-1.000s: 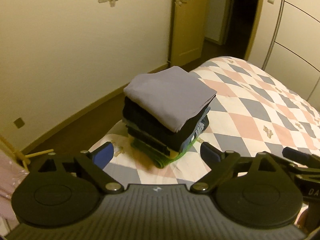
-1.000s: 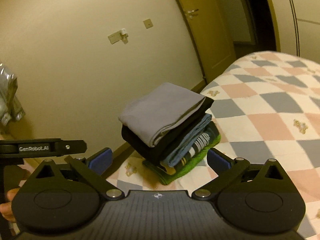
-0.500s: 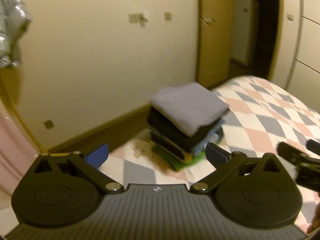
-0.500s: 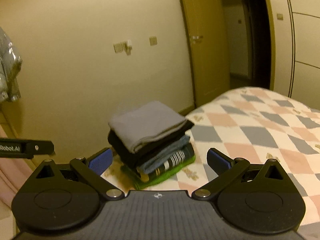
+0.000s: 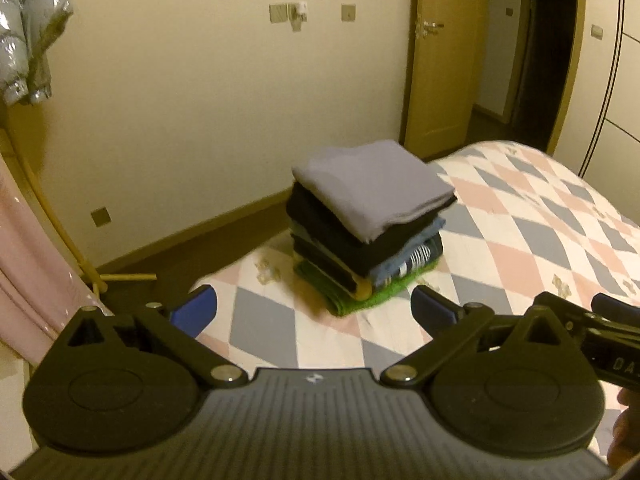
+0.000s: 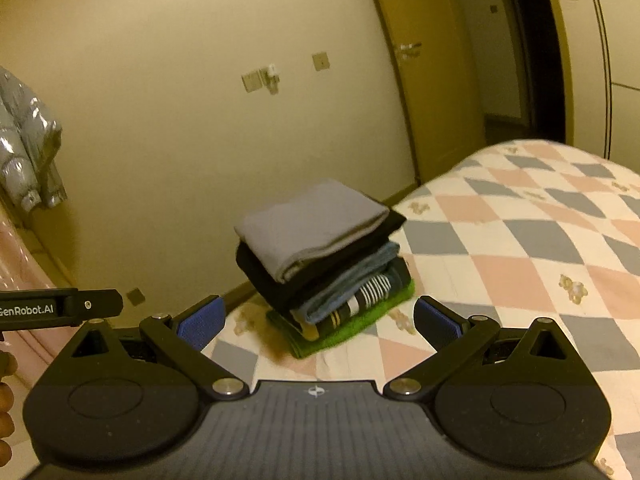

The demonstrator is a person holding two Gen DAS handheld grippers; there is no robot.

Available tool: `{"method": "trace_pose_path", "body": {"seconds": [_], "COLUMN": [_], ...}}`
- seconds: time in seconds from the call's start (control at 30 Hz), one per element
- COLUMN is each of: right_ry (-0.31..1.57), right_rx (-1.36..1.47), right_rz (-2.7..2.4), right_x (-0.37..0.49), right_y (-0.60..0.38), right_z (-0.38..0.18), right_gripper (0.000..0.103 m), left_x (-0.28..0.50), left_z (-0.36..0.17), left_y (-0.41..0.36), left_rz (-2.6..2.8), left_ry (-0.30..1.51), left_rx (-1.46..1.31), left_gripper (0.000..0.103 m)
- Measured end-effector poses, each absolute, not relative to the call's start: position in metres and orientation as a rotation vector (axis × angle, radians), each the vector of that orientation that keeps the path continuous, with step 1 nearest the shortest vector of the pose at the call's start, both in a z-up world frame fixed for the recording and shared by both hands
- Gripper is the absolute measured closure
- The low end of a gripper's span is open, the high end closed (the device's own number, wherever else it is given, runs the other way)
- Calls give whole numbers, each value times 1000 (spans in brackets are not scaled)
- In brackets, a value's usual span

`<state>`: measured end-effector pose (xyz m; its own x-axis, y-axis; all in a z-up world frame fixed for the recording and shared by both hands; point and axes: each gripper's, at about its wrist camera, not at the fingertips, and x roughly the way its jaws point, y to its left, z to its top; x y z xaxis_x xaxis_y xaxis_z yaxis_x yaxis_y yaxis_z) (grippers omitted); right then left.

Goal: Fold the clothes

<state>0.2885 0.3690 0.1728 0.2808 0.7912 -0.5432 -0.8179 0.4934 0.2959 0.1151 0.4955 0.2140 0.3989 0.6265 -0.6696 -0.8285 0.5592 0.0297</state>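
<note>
A stack of folded clothes sits at the near corner of the bed, a grey garment on top, black and blue layers beneath, a striped piece and a green one at the bottom. Both claws face the pile from short of it, touching nothing. The left claw has just been opening, its jaws wide with nothing between them; the right claw likewise stands wide apart and empty.

With the pile squared and no loose garment in sight, the folding looks largely done, and the step in hand appears to be drawing clear or turning to a next item. Doing it well likely means keeping both claws off the tall stack, which leans a little toward the bed's middle and could topple from a nudge at its upper layers.

The bed wears a quilt of pink, grey and white diamonds. Beyond it runs a cream wall with switch plates, a wooden door ajar onto a dark hallway, and pale wardrobe panels at far right. A silver padded jacket hangs at upper left.
</note>
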Motion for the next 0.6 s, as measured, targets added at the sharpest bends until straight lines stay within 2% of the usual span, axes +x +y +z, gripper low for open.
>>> {"method": "trace_pose_path", "body": {"seconds": [0.6], "right_ry": [846], "right_rx": [-118], "right_rz": [1081], "right_x": [313], "right_y": [369], "right_z": [131], "right_gripper": [0], "left_x": [143], "left_z": [171], "left_y": [487], "left_rz": [936], "left_ry": [793], "left_rx": [-417], "left_gripper": [1]}}
